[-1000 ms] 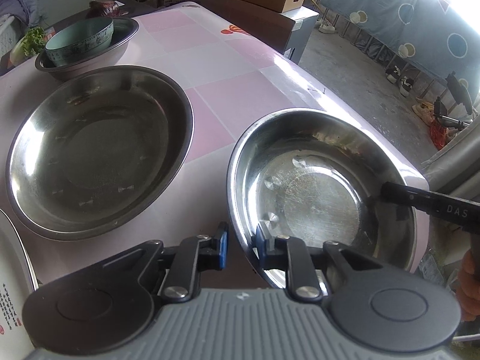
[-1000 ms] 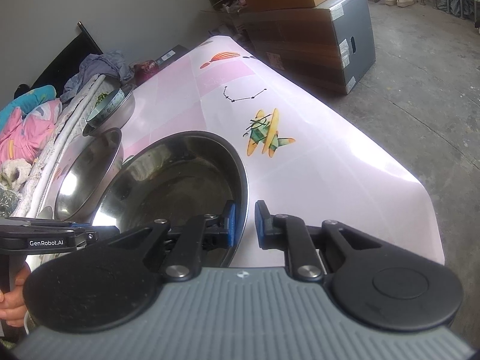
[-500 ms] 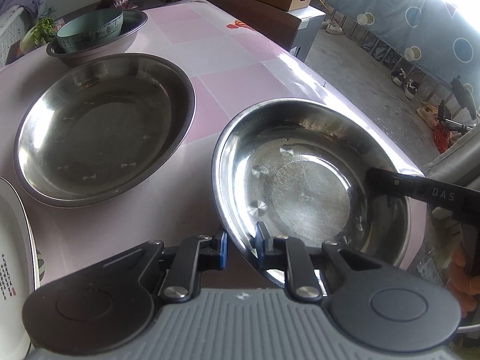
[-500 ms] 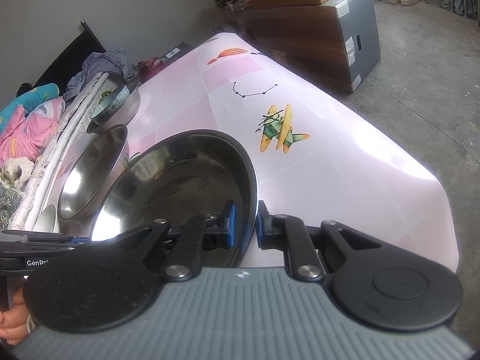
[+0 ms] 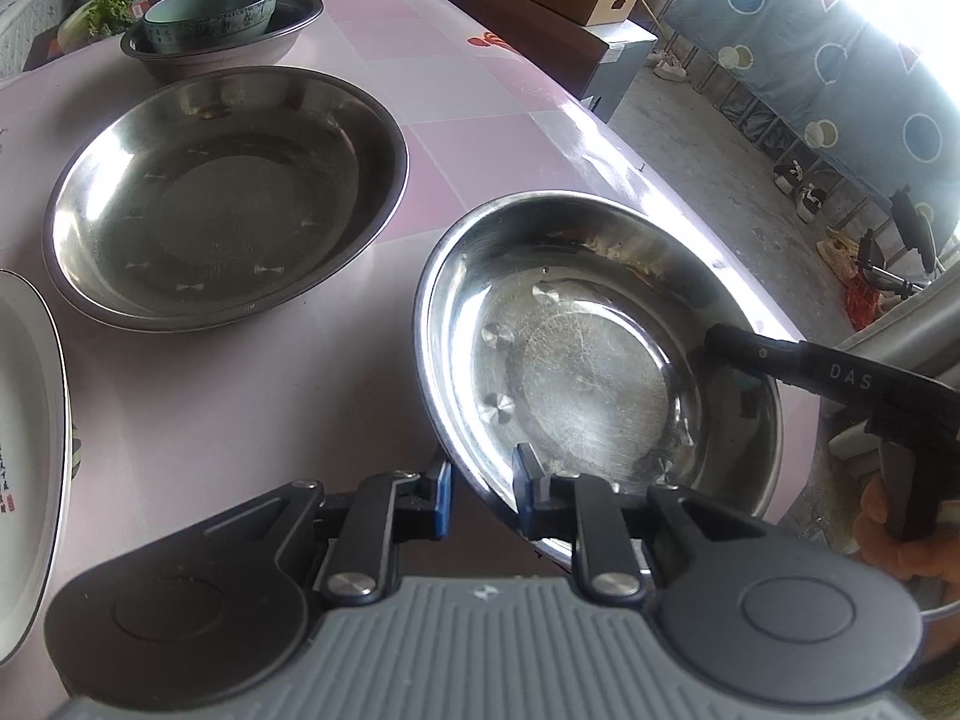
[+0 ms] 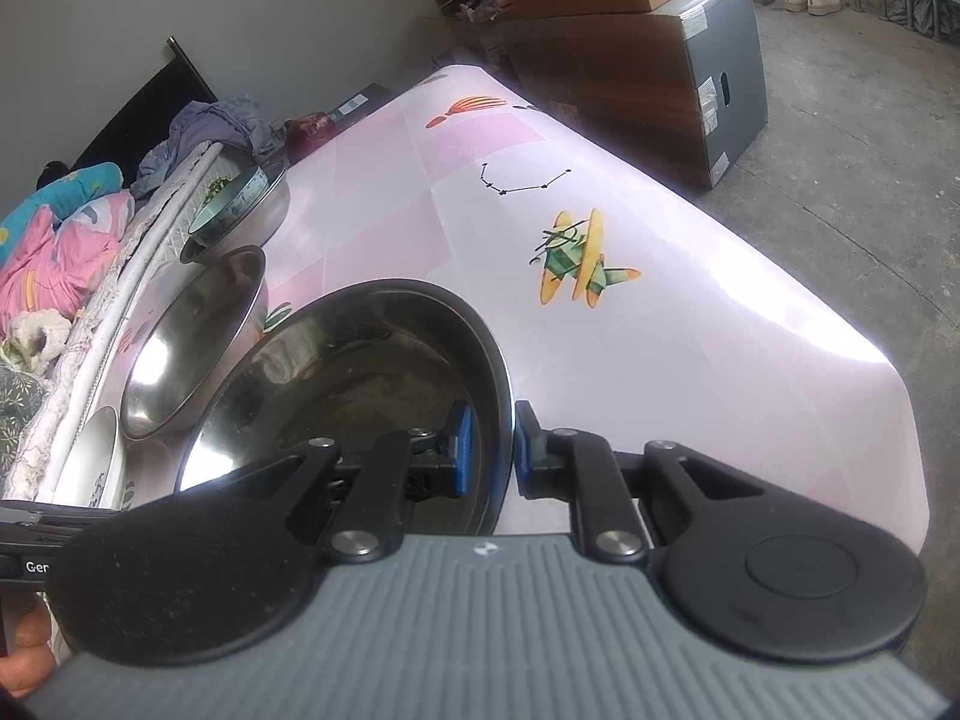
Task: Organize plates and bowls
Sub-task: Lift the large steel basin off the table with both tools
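**Steel basin raised at both rims**

Lifted and tilted since a second ago: round shiny stainless-steel basin (image 5: 600, 372), off the pink tiled tablecloth (image 5: 228, 396). Left gripper (image 5: 480, 495) clamped narrow on its near rim; right gripper (image 6: 491, 447) pinching the opposite rim at 3 o'clock. Larger dull steel basin (image 5: 222, 198) at 10 o'clock. Teal ceramic bowl (image 5: 210, 15) nested in a shallow metal dish (image 5: 300, 12) at 11 o'clock. White plate (image 5: 24, 450) at 9 o'clock.
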